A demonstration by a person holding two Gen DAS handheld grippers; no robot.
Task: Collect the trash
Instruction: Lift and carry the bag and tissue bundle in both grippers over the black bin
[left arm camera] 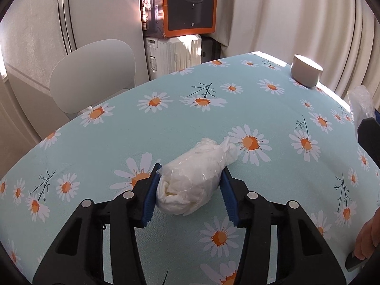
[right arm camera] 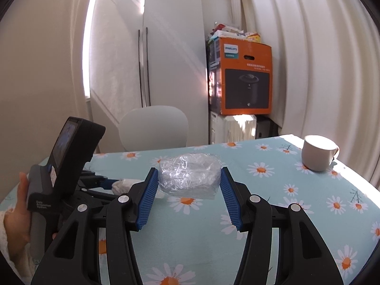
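Note:
A white wad of tissue wrapped in clear plastic (left arm camera: 194, 178) lies on the daisy-print tablecloth (left arm camera: 166, 130). My left gripper (left arm camera: 190, 173) straddles it, its blue pads (left arm camera: 152, 194) touching both sides of the bundle. In the right wrist view my right gripper (right arm camera: 188, 174) holds a crumpled clear plastic bag (right arm camera: 190, 173) between its blue pads (right arm camera: 148, 197), lifted above the cloth. The left gripper (right arm camera: 111, 182) and its white bundle (right arm camera: 125, 185) show at the left there. The held clear bag also shows at the right edge of the left wrist view (left arm camera: 361, 104).
A white cup (left arm camera: 306, 73) stands at the table's far right corner; it also shows in the right wrist view (right arm camera: 318, 152). A white chair (left arm camera: 92, 76) stands behind the table. An orange box (left arm camera: 190, 4) sits on a white suitcase (left arm camera: 173, 54) by the curtains.

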